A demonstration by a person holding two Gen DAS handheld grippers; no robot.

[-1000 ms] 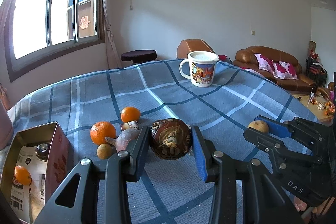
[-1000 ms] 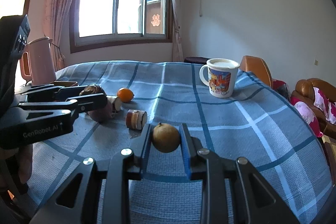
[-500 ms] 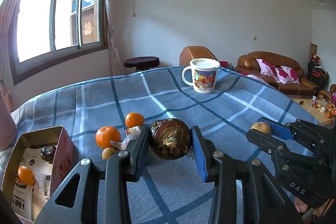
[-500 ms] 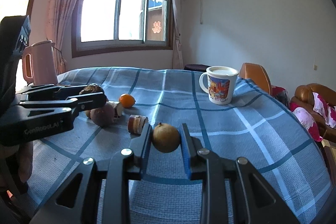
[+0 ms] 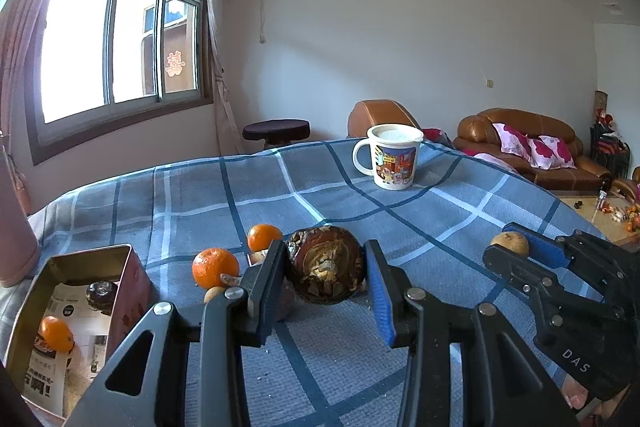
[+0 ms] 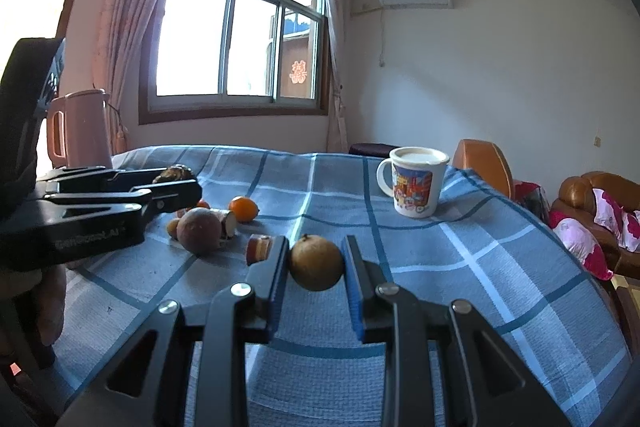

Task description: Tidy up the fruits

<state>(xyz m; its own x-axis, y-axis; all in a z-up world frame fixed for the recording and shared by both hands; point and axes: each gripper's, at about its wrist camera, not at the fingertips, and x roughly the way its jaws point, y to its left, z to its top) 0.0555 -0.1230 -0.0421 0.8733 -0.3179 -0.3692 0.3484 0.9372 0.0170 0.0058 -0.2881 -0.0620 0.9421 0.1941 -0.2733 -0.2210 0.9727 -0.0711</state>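
Your left gripper (image 5: pixel 326 277) is clamped on a dark brown, shrivelled round fruit (image 5: pixel 326 269), its blue pads pressing both sides and holding it just above the blue plaid tablecloth (image 5: pixel 192 195). Your right gripper (image 6: pixel 316 261) pinches a small tan-brown round fruit (image 6: pixel 316 262) the same way, lifted clear of the cloth; from your left camera that fruit shows at the right, between the blue pads of the other tool. Just beyond your left fingers lies the loose pile: a mandarin (image 5: pixel 215 267) close to the left finger, a second mandarin (image 5: pixel 264 237) behind it, and a small brownish fruit (image 5: pixel 214 293) tucked low beside the finger. From your right camera the same pile sits beside the left tool, with a round reddish-brown fruit (image 6: pixel 199 230) in front, a cut piece (image 6: pixel 228 223) touching it, and another cut piece with a pale face (image 6: pixel 258 249) just left of your right finger. At the lower left of your left view an open metal tin (image 5: pixel 128 279) stands on the cloth near the pile, holding one mandarin (image 5: pixel 57 334) and a dark round fruit (image 5: pixel 102 295) on printed paper. Farther across the table a cartoon-printed mug with a white lid (image 5: pixel 394 157) stands upright, well apart from the fruit. A pink kettle (image 6: pixel 82 129) stands at the table's far left edge in your right view, by the window.
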